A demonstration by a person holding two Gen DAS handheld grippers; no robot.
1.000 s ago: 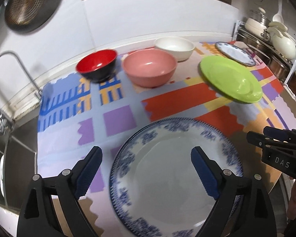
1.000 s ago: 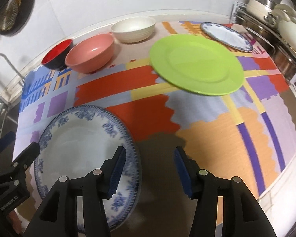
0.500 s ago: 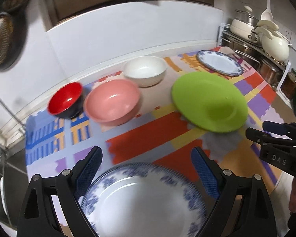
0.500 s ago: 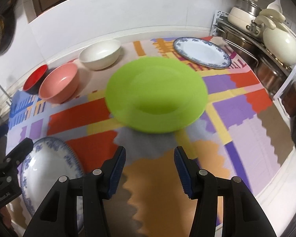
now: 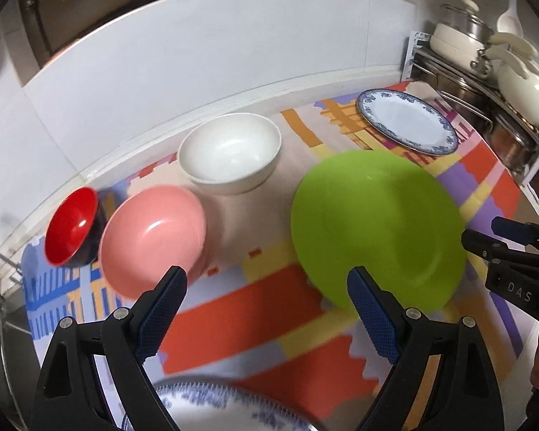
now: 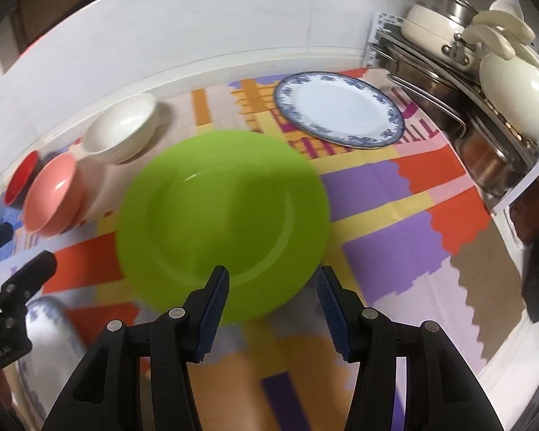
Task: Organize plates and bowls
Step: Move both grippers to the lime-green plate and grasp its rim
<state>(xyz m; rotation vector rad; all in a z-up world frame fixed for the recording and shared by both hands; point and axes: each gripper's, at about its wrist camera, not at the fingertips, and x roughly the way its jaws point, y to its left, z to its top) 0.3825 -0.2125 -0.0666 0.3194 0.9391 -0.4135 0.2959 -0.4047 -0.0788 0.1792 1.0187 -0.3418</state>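
Hovering above the patterned mat (image 5: 298,309), you have both grippers empty and tilted down toward the dishes. Your left gripper (image 5: 266,314) has its jaws spread wide with nothing between them, a spread that would suit a bowl's width or a plate's rim taken flat. Your right gripper (image 6: 271,309) is set narrower, about half apart, also with nothing in it, and it looks straight over the near edge of the green plate (image 6: 222,219); that narrower gap fits pinching a thin rim, so I judge the green plate is its target.

The plates lie scattered: the green plate in the middle of the mat, a blue-rimmed plate (image 6: 341,109) near the pot rack (image 6: 460,82) at the far right, and another blue-rimmed one (image 5: 212,409) at the near edge, under your left gripper. The bowls sit in a loose row toward the wall: red bowl (image 5: 72,226), pink bowl (image 5: 152,239) just beside it, white bowl (image 5: 230,152) a little apart (none nested yet).

Nothing is stacked so far, so the sorting seems barely begun. The frames are blurred, so slow down before you close on that rim.
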